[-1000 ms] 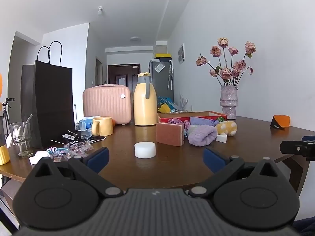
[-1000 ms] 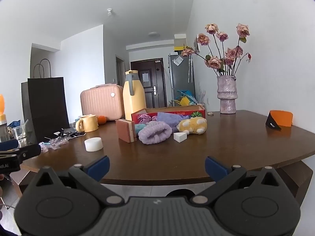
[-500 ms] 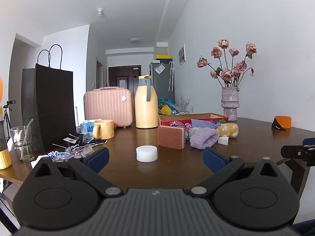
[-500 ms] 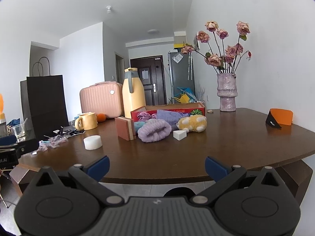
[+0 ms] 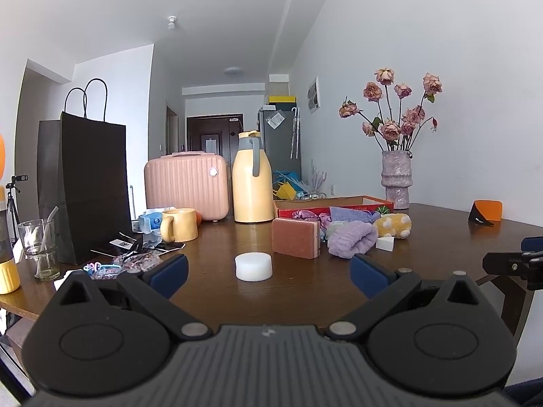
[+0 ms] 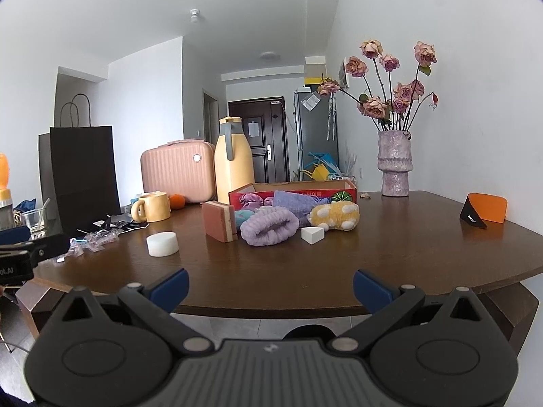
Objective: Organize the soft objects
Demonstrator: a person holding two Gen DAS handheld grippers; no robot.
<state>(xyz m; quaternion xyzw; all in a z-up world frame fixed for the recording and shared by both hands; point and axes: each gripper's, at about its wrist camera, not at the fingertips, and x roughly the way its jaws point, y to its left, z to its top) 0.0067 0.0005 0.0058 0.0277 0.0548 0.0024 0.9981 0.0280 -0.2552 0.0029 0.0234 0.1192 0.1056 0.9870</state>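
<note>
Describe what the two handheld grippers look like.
The left gripper and right gripper look alike: a ribbed dark grey body, black arms shaped like rounded teardrops with round discs and triangular cut-outs, silver pivot pins, and blue fingertip pads. No cables or sleeves show.

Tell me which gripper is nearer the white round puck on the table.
Left. The left gripper hangs open right in front of the white round puck. The right gripper, also open, sits farther back beyond the table edge, puck ahead-left.
</note>
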